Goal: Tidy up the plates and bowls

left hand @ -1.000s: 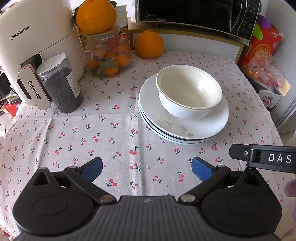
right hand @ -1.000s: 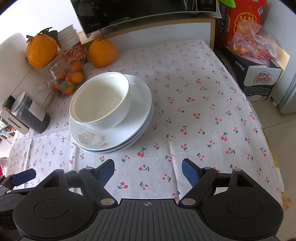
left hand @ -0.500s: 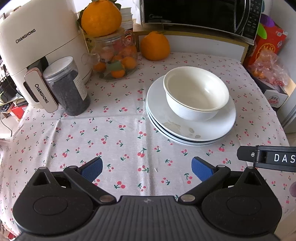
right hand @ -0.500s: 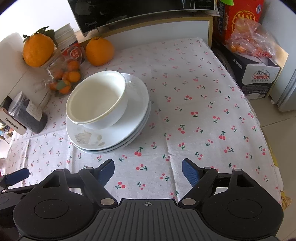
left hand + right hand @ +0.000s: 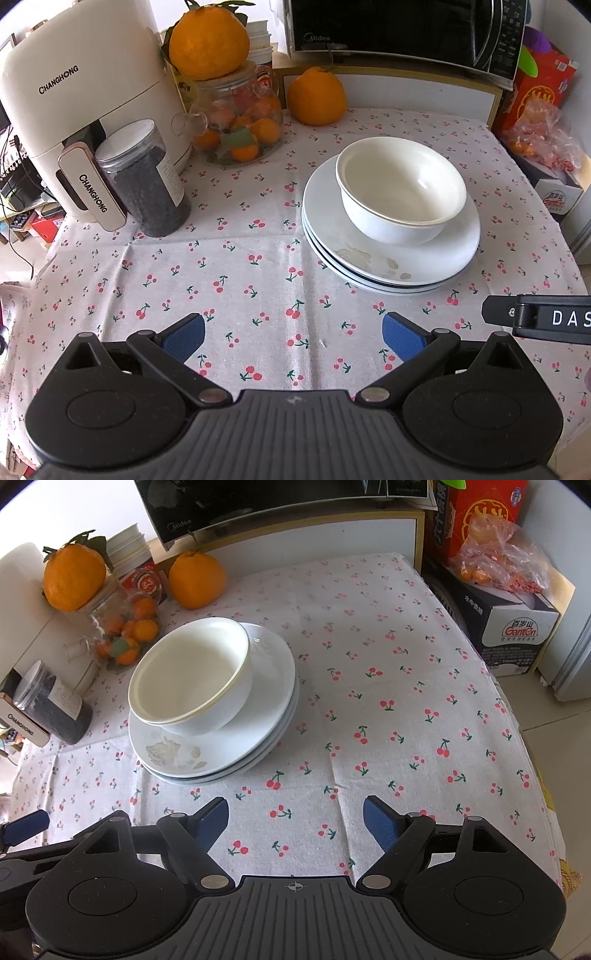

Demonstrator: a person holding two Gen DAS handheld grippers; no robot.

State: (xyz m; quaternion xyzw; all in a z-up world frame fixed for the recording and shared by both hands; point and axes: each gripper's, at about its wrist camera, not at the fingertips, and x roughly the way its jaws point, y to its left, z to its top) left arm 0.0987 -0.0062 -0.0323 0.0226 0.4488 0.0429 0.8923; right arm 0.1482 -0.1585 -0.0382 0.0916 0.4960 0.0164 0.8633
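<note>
1. The desk (image 5: 229, 258) wears a white cloth printed with small red cherries, creased along fold lines.
2. In the left wrist view, a cream air fryer (image 5: 74, 103) stands at ten o'clock, with a clear canister (image 5: 147, 181) of dark contents just in front of it.
3. At eleven o'clock a glass jar (image 5: 240, 125) of small oranges carries a large orange (image 5: 208, 37) on its lid; a second large orange (image 5: 317, 96) sits on the cloth at twelve o'clock.
4. A black microwave (image 5: 406, 26) sits on a raised shelf behind the desk, from twelve to one o'clock.
5. Past the desk's right edge, at two o'clock, lie a red carton (image 5: 480, 513), a bag of small fruit (image 5: 498, 561) and a printed box (image 5: 517, 627).
6. The stack of plates (image 5: 388, 258) rests on the cloth at one o'clock in the left view; it looks like three plates, though the rims overlap too closely to be sure.
7. The white bowl (image 5: 402, 192) sits upright and empty on the top plate, shifted toward the far side.
8. In the right wrist view the plates and bowl lie at eleven o'clock.
9. The left gripper (image 5: 293, 334) hovers over bare cloth, jaws spread wide, released, touching nothing.
10. The right gripper (image 5: 295, 821) likewise hangs above the cloth, jaws wide apart and empty, well short of the plates.
11. Part of the right gripper shows at three o'clock in the left view.
</note>
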